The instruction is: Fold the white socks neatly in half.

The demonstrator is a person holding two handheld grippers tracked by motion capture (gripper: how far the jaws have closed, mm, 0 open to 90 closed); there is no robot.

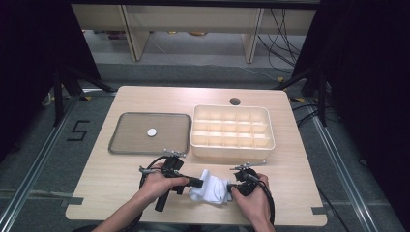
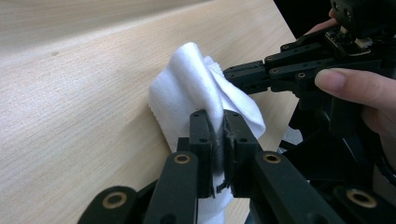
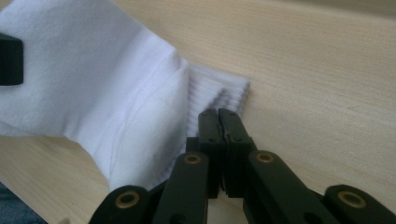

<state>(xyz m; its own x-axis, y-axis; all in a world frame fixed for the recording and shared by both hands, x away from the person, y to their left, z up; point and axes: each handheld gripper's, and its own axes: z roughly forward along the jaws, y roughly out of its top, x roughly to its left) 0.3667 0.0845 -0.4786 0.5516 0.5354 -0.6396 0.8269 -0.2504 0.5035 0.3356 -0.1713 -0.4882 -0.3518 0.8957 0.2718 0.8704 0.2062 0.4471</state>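
White sock (image 1: 209,189) at the table's (image 1: 121,174) near edge, between both hands, left gripper (image 2: 215,122) clamped on a fold of its fabric, right gripper (image 3: 218,122) jaws pressed together beside the ribbed cuff (image 3: 219,93), compartment box (image 1: 232,131) and tray (image 1: 149,132) behind.

We see the pale wooden table (image 1: 145,96) evenly lit from above, its surroundings dark; in both gripper views the near black jaws blur, and the crumpled white cloth (image 3: 93,93) looks slightly overexposed.
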